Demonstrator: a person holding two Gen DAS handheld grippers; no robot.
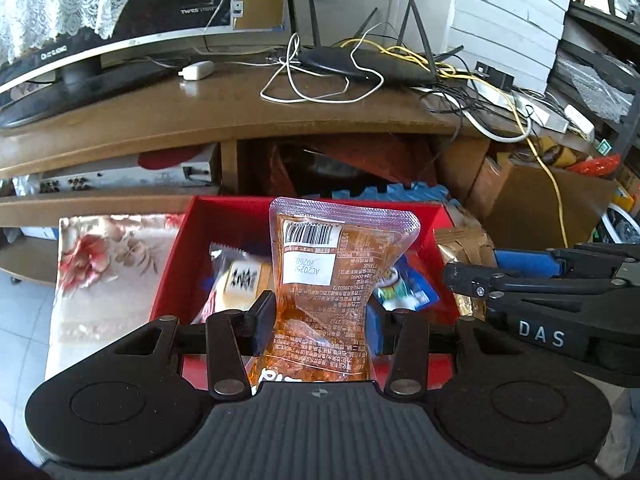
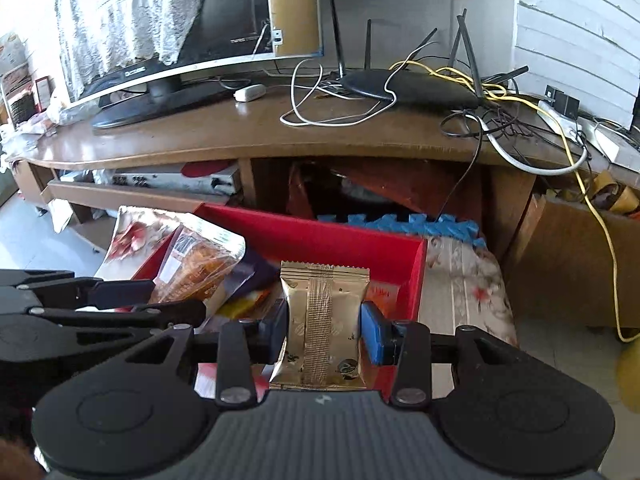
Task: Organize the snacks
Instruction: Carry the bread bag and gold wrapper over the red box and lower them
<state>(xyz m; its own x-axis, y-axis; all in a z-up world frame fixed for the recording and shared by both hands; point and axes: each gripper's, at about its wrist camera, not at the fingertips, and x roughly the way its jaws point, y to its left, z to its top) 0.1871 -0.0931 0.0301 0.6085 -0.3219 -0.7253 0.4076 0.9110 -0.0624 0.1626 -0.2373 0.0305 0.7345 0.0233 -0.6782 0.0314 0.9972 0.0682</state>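
The left hand-held gripper [image 1: 320, 320] squeezes an orange snack pouch [image 1: 332, 280] tight and holds it up over the red box [image 1: 224, 210]. The right hand-held gripper [image 2: 324, 328] pinches a gold snack packet [image 2: 324, 320] above the same box. More snacks lie inside the box. A brown desk [image 2: 248, 132] with a router [image 2: 404, 86] stands behind.

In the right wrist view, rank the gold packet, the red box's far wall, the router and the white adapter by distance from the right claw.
1. gold packet, clamped in the right claw.
2. red box far wall, just beyond.
3. white adapter at left and router at right, both on the cabinet top: too close to call.
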